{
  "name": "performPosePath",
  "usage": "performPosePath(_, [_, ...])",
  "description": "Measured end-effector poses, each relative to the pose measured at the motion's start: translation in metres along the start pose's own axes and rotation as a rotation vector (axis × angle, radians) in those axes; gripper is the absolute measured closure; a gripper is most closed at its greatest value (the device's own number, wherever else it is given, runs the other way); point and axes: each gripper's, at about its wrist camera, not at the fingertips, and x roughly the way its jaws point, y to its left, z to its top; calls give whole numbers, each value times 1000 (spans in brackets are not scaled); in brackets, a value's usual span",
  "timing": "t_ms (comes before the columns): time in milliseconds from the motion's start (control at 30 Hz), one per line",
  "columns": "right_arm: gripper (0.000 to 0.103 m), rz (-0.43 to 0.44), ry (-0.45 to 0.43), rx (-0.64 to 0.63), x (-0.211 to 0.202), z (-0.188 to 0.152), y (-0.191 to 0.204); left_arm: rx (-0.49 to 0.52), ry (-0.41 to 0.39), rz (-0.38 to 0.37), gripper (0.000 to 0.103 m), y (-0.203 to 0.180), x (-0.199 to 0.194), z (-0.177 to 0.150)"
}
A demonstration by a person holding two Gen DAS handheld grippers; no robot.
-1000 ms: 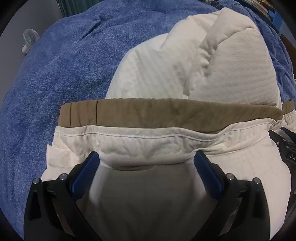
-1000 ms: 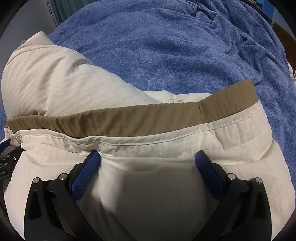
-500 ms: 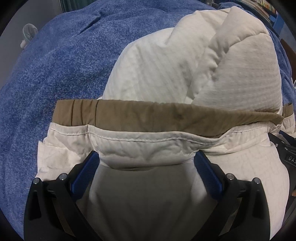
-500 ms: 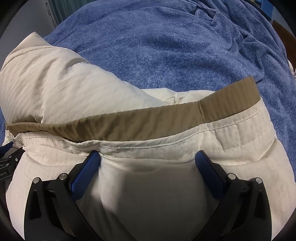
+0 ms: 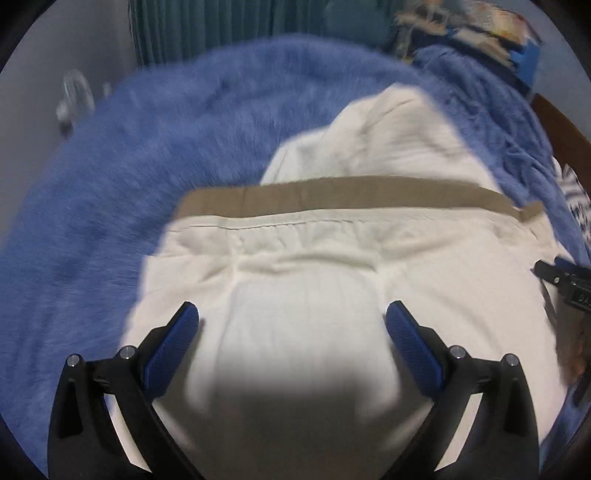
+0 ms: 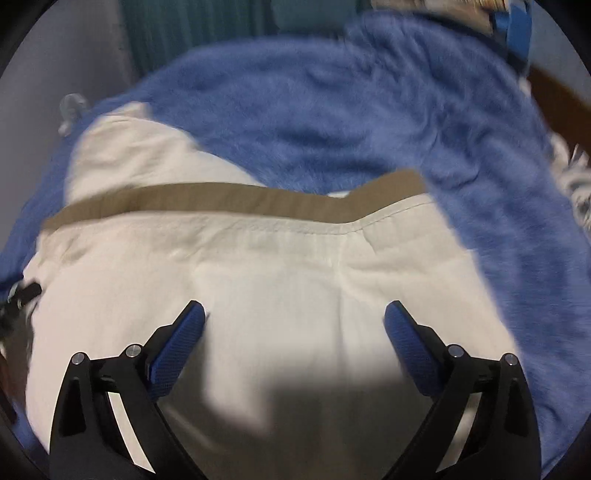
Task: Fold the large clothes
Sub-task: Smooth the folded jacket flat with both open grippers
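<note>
Nearest in the left wrist view, the left gripper [image 5: 291, 321] stands with its blue-padded fingers well apart, clamped on nothing; the cloth lies beneath and between them. The right gripper [image 6: 294, 321] is likewise spread wide and holds nothing. Each gripper's black body also shows at the edge of the other's view.

Under both lies the one large cream-white quilted garment with a tan-brown band along its edge [image 5: 332, 258], resting on the bed. The tan-brown band [image 6: 229, 199] runs straight across just beyond the fingertips, and a stitched cream hem lies flat below it. Beyond the band a further cream layer [image 5: 399, 140] rises in a rounded hump.

Judgement on progress: at least one fold appears laid, since the banded edge sits over another layer of the same cloth. The far hump is not flattened, so smoothing or a further fold seems outstanding. Both views are motion-blurred; finer creases cannot be told.

Count: two grippers, one garment, one brown band, one fleecy blue blanket [image 6: 351, 122] covering the bed. Farthest, a ribbed teal curtain [image 5: 207, 26] and a pale wall.
</note>
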Motion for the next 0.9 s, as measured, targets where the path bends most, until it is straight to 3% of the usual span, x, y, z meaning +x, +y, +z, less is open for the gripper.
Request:
performPosePath(100, [9,89,-52,-78,-37,-34,24,86,-42,-33,6,-24,-26,-25])
performPosePath(200, [9,115,-33,-99,-39,-62,36,139,-25,-24,6,-43,-24,-51])
performPosePath(300, [9,88,-59,-113,-43,-74,27,49,2,-80,6,-22,-15,-63])
performPosePath(533, [9,-73,-66,-87,-57,-90,-29,61,28,5,6,15,-26,-86])
performPosePath(700, [7,-24,-38,14,-46,-105,-67,32,39,-33,6,30,-18,-92])
performPosePath(900, [6,30,-24,60,-21,-110,-71,14,10,-31,6,30,-4,-100])
